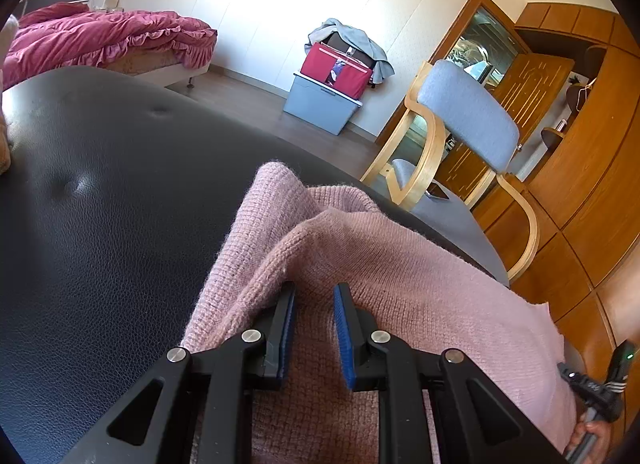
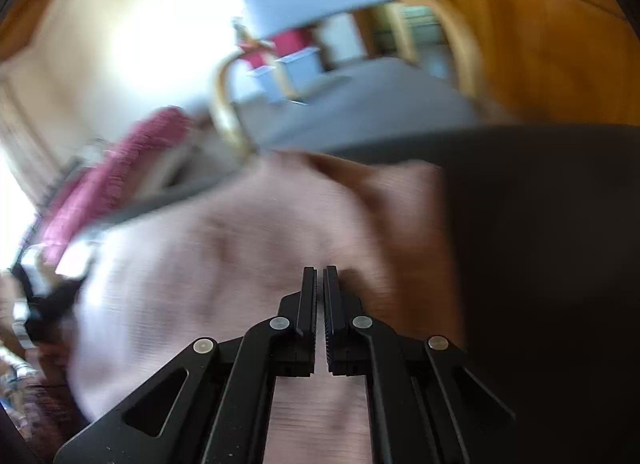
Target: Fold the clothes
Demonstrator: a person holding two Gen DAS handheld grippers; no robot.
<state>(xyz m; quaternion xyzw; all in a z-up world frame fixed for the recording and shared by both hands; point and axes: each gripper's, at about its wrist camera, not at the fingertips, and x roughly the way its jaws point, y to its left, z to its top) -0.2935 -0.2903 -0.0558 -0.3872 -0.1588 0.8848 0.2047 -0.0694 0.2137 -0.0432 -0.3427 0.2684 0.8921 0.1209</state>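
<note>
A pink knitted sweater (image 1: 400, 264) lies on a black padded leather surface (image 1: 100, 204), bunched into a raised fold at its far end. My left gripper (image 1: 314, 292) sits low over the sweater with its blue-padded jaws a little apart, and knit fabric fills the gap between them. In the blurred right wrist view the sweater (image 2: 240, 244) spreads under my right gripper (image 2: 320, 270), whose jaws are closed together above the cloth with nothing seen between them. The black surface (image 2: 540, 244) shows to the right.
A wooden armchair with grey cushions (image 1: 468, 120) stands just beyond the surface's far edge. A bed with a red quilt (image 1: 100, 36) is at the far left. A grey bin with a red bag and clothes (image 1: 332, 76) stands by the wall. Wooden cabinets (image 1: 580, 144) fill the right.
</note>
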